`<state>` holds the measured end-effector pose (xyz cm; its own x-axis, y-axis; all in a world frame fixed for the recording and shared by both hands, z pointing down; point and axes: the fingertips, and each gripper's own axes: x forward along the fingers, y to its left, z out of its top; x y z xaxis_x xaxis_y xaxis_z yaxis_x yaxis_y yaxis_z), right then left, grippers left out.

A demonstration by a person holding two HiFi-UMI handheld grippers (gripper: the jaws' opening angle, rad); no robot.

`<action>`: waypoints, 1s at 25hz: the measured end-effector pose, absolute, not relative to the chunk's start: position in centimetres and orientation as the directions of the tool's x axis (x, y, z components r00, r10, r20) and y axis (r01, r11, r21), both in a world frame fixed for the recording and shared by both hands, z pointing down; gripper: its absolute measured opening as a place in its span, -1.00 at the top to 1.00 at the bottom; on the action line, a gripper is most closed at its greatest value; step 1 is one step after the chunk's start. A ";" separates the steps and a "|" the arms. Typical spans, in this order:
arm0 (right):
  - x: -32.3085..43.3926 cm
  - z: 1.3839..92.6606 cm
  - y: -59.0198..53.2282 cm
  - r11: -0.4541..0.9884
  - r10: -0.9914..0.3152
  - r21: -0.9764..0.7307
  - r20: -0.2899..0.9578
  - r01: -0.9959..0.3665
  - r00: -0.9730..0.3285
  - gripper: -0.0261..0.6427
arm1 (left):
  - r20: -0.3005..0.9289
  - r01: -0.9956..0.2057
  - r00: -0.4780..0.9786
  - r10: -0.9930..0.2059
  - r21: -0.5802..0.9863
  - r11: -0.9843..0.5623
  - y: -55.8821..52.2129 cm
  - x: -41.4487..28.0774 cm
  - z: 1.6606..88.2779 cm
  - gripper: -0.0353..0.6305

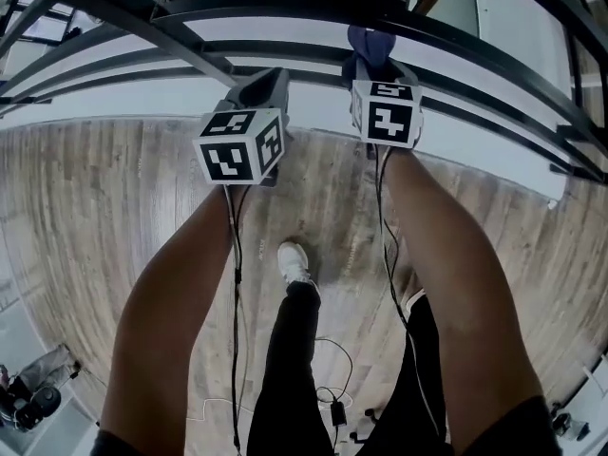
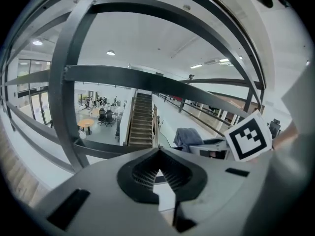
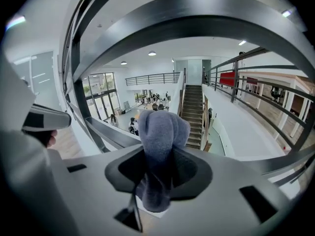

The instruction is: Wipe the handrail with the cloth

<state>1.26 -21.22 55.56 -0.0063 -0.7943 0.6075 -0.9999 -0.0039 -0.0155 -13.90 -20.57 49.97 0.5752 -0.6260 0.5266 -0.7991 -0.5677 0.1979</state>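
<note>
Though both at the handrail (image 3: 197,26), right gripper (image 3: 158,170) tight on cloth (image 3: 162,132), left gripper (image 2: 158,173) closed.

even, bright light fills the hall beyond the handrail (image 1: 285,12), whose dark bars read almost as silhouettes against the white walls. small ceiling lights (image 2: 110,53) glow above the handrail in both gripper views, without flare. all three views bow hard toward the edges, bending the straight bars into arcs, and the gripper views have black corners. the cloth (image 3: 162,132) below the handrail is sharp. the wooden floor (image 1: 95,217) under the handrail shows a pale sheen and no hard shadows.
</note>
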 end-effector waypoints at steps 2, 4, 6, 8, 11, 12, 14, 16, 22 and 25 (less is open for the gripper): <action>4.0 55.7 -20.0 -0.006 -0.796 -0.004 0.605 -1.000 0.002 0.55 | 0.527 -0.793 0.584 -0.618 0.208 -0.572 -19.9 -11.0 50.4 0.90; 6.4 55.5 -19.0 -0.003 -0.801 0.006 0.598 -1.000 0.006 0.55 | 0.531 -0.785 0.592 -0.606 0.210 -0.583 -19.2 -8.2 50.8 0.90; 9.2 55.6 -17.9 -0.016 -0.802 0.000 0.597 -1.000 0.013 0.55 | 0.534 -0.775 0.601 -0.594 0.209 -0.596 -18.2 -5.2 51.1 0.90; 12.5 55.8 -16.6 -0.036 -0.799 -0.013 0.600 -0.999 0.021 0.55 | 0.535 -0.763 0.612 -0.582 0.208 -0.612 -17.2 -1.8 51.2 0.90; 16.5 55.6 -14.8 -0.056 -0.803 -0.021 0.595 -0.998 0.033 0.55 | 0.535 -0.745 0.628 -0.565 0.202 -0.636 -15.8 2.8 50.9 0.90; 17.6 55.6 -14.2 -0.066 -0.801 -0.024 0.597 -0.998 0.039 0.55 | 0.535 -0.738 0.633 -0.560 0.199 -0.645 -15.4 3.9 50.7 0.90; 19.8 55.4 -13.1 -0.087 -0.799 -0.030 0.599 -0.996 0.052 0.55 | 0.536 -0.726 0.642 -0.549 0.193 -0.660 -14.7 6.2 50.4 0.90; 22.2 55.4 -11.9 -0.105 -0.796 -0.022 0.601 -0.994 0.071 0.55 | 0.536 -0.717 0.650 -0.539 0.196 -0.669 -13.9 8.6 50.4 0.90; 31.3 55.4 -8.0 -0.152 -0.779 -0.015 0.617 -0.988 0.111 0.55 | 0.539 -0.687 0.678 -0.499 0.223 -0.692 -10.7 17.4 51.2 0.90; 35.9 55.4 -5.9 -0.163 -0.780 -0.002 0.613 -0.987 0.128 0.55 | 0.533 -0.661 0.702 -0.473 0.239 -0.712 -8.6 22.2 51.6 0.90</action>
